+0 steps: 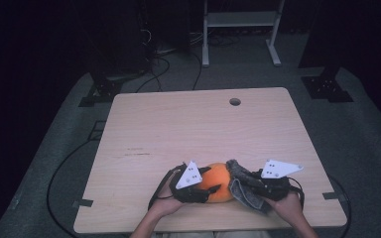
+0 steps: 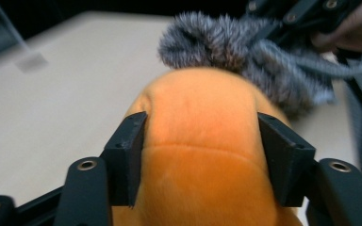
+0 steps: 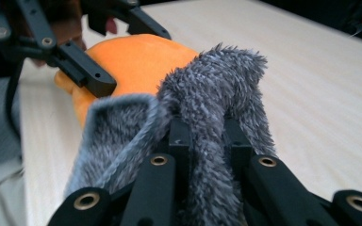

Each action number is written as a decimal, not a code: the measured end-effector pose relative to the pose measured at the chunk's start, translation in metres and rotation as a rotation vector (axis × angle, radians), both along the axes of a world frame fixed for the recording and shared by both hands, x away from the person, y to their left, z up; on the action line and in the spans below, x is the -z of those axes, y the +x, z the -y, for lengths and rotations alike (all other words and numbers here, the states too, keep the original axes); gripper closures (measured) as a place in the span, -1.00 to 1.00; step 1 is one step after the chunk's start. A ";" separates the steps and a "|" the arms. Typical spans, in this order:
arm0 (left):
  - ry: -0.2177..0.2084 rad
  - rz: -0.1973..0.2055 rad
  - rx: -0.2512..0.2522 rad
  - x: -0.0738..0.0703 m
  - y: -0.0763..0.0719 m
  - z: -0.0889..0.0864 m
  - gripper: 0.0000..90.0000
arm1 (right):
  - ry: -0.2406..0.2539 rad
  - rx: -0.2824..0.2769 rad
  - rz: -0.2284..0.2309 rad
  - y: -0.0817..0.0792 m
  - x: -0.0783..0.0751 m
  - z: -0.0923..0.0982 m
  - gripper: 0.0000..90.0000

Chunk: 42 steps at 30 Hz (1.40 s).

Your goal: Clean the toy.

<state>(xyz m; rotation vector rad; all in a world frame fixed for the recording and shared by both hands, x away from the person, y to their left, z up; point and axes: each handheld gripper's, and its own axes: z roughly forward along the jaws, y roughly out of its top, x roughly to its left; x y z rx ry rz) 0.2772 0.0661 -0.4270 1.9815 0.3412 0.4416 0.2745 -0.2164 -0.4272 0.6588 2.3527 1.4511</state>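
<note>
- Near edge of wooden table (image 1: 188,124): orange plush toy (image 1: 218,182) is clamped by the left gripper (image 1: 206,191) — pads are pressed into its sides, prob. to keep it steady while the cover is worked.
- Just right of it, touching: grey furry fabric cover (image 1: 240,186) is pinched shut in the right gripper (image 1: 242,184), jaws closed on a fold of it — judged to be held for pulling over or off the plush; which one can't be told.
- Left gripper view: plush (image 2: 202,141) is seen bulging betw. the two pads, grey fur (image 2: 245,52) draped at its far end w/ the other gripper behind.
- Right gripper view: fur (image 3: 207,122) is seen looped over the closed jaws, plush (image 3: 136,61) behind — grip detail not readable from above.
- High view: layout is given — both things lie at the near table edge, far half bare, cable hole (image 1: 235,101) at the far side.
</note>
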 end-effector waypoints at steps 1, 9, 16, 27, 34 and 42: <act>0.031 0.043 -0.006 0.000 0.000 0.003 -0.16 | 0.051 0.008 0.009 0.001 -0.002 -0.003 0.72; -0.011 -0.108 -0.048 0.003 0.016 -0.015 -0.78 | 0.029 -0.037 0.048 -0.001 0.002 -0.034 0.72; 0.022 -0.159 -0.035 0.014 0.014 -0.021 -0.54 | 0.022 0.014 -0.015 0.005 0.011 -0.021 0.72; 0.030 -0.163 -0.010 0.016 0.012 -0.025 -0.54 | 0.079 0.021 -0.037 0.007 0.005 -0.011 0.71; 0.039 -0.161 -0.007 0.016 0.012 -0.027 -0.54 | 0.027 0.028 -0.069 0.007 0.016 -0.016 0.71; 0.060 -0.153 0.015 0.017 0.008 -0.024 -0.54 | 0.042 0.075 -0.088 0.011 0.014 -0.007 0.71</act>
